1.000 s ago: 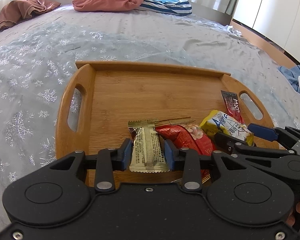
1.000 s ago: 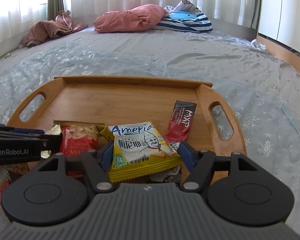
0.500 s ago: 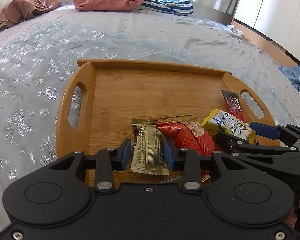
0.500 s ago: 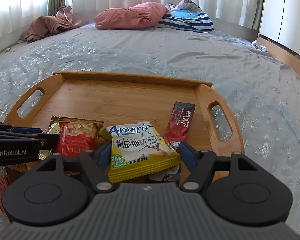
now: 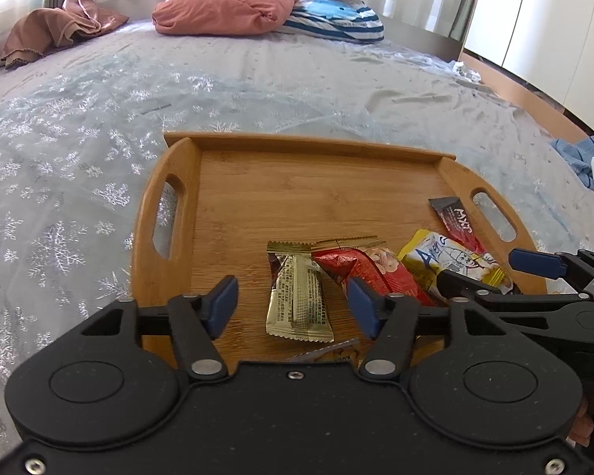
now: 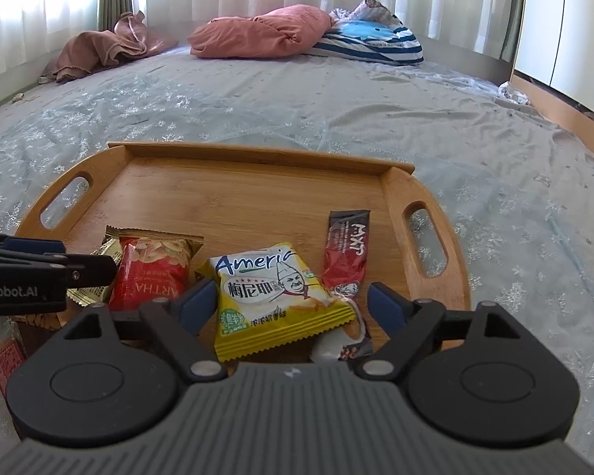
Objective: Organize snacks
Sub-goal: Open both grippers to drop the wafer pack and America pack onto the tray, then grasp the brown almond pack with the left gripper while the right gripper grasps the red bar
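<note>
Left wrist view: wooden tray (image 5: 316,206) w/ cut-out handles sits on bed cover (image 5: 99,138); snacks crowd its near edge. Gold packet (image 5: 297,297) is slim, crimped ends, small print on back, lying flat between left gripper (image 5: 293,306) pads, which are opening and clear of it on both sides. Its long axis runs near-to-far, roughly along the fingers. Red packet (image 5: 368,269) just beside it on the right, edges overlapping.

Right wrist view shows what left can't: full front of yellow packet (image 6: 277,297), blue lettering plus chef cartoon, top edge pointing away, slightly tilted. Right gripper (image 6: 289,303) jaws opening too, pads not pressing the pack lying between them. Dark red stick sachet (image 6: 346,245) lies lengthwise toward tray's far rim, by the right handle. A white wrapper pokes out under yellow pack.
</note>
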A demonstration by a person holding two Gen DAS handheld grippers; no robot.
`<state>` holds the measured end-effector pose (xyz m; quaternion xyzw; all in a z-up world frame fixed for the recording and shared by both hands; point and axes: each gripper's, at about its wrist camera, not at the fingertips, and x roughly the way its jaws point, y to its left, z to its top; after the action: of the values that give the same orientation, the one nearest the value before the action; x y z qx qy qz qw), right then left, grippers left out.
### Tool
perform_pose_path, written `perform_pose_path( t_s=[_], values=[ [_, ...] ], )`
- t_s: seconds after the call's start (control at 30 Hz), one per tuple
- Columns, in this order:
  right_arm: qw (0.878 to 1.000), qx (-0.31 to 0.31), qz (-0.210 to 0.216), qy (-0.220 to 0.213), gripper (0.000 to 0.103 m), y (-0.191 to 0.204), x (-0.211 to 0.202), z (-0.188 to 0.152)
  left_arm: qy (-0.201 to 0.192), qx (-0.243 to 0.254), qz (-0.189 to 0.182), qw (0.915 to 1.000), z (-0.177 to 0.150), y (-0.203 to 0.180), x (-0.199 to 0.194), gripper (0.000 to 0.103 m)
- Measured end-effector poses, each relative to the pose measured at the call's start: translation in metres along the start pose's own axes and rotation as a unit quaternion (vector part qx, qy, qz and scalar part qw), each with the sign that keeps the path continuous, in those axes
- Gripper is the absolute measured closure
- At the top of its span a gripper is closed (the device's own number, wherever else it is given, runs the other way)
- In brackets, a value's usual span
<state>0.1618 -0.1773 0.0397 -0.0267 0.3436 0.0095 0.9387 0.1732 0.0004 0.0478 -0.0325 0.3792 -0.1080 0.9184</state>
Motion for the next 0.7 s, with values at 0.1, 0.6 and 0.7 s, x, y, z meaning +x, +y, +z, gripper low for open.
perform_pose_path(
  t_s=[0.1,0.6,0.7],
  values=[
    [1.0,-0.004,0.001,-0.007,0.01,-0.003,-0.009,0.0,-0.011,0.001,0.0,0.9999,-0.002,-0.001,-0.011,0.032],
    [0.999,0.018,0.012,-0.034,0.006,-0.025,-0.054,-0.022,-0.045,-0.024,-0.001,0.9987,-0.038,-0.005,-0.058,0.019],
    [0.999,0.018,0.01,-0.039,0.006,-0.028,-0.063,-0.031,-0.037,-0.035,-0.012,0.9986,-0.048,-0.002,-0.062,0.019]
  ],
)
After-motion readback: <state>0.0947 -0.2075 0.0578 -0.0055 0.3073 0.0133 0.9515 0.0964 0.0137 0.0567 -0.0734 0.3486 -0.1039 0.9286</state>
